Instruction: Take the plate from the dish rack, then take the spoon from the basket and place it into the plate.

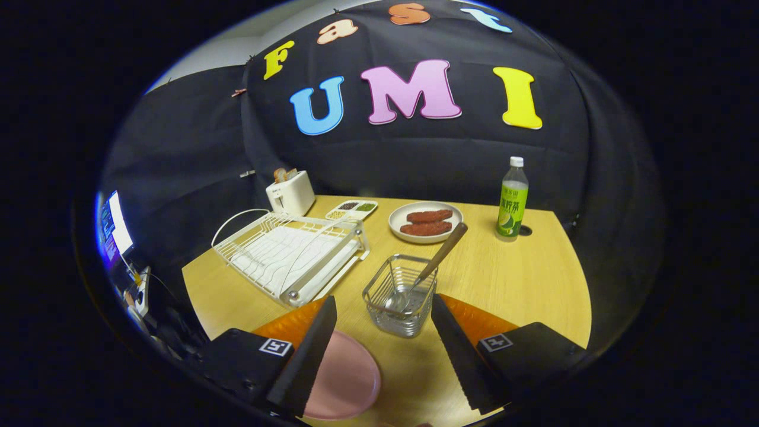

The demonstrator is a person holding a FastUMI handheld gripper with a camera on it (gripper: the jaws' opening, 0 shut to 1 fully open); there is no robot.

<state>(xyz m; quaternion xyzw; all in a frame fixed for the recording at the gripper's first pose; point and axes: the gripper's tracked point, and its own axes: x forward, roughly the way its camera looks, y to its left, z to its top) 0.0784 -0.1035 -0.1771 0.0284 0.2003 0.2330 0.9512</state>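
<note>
A pink plate (347, 379) lies flat on the wooden table (522, 284), partly under my left finger (305, 350). My gripper (384, 323) is open, its fingers spread wide above the table. Just ahead, between the fingertips, stands a wire basket (400, 296) holding a spoon (436, 258), bowl down, its brown handle leaning up to the right. The white dish rack (287, 255) sits beyond the left finger with nothing in it.
A white toaster (290, 193) with toast stands behind the rack. A small divided tray (351, 209), a white plate of brown food (426, 222) and a green bottle (513, 201) line the far side. A lit screen (115, 228) sits off the table's left.
</note>
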